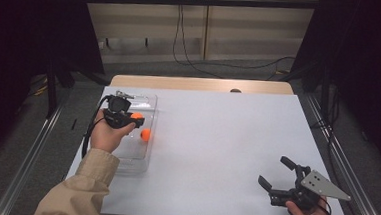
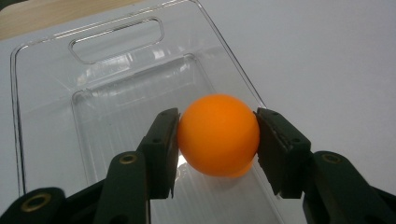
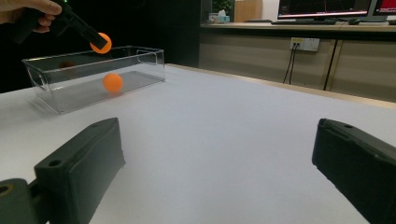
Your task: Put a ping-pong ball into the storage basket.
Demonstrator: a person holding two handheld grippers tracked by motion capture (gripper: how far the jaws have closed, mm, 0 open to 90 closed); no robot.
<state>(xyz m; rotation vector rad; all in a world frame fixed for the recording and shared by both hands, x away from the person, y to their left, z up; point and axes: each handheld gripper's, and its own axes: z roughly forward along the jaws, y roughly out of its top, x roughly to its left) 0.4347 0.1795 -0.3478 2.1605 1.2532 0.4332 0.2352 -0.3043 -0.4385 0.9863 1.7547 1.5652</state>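
One ball point(image 1: 146, 134) in bin point(image 1: 149, 101); left tool point(image 1: 134, 120) grasps second ball point(image 2: 218, 135) above it, unreleased. Right tool point(image 1: 276, 172) released, idle.

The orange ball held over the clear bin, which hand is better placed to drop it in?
Left. The left gripper grips the orange ball directly above the clear bin; the right gripper sits open across the table.

No text, label, brand, number or sign can be read anywhere. The monitors point(image 3: 336, 9) behind the bench in the right gripper view carry red lines and marks too small and blurred to make out.
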